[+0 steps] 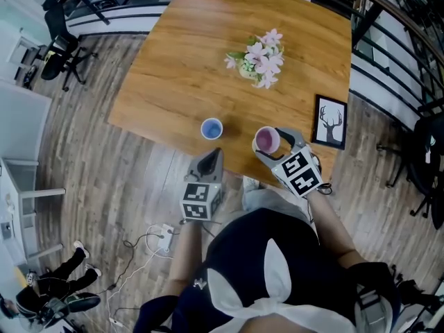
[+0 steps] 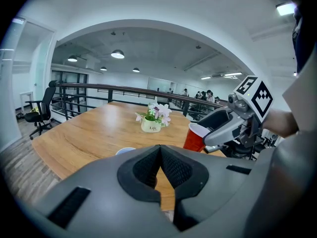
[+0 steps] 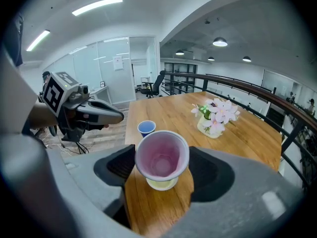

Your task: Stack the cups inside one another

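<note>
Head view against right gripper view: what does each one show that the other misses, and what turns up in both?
Only the head view shows the framed deer picture standing near the table's edge, and the marker cube on the right gripper.

Only the right gripper view shows a pale yellowish cup directly under the held one, and the ceiling lights.

Both show the red cup, pink inside, gripped between the right gripper's jaws. They also share the blue cup, the flowers, the wooden table and the left gripper.
</note>
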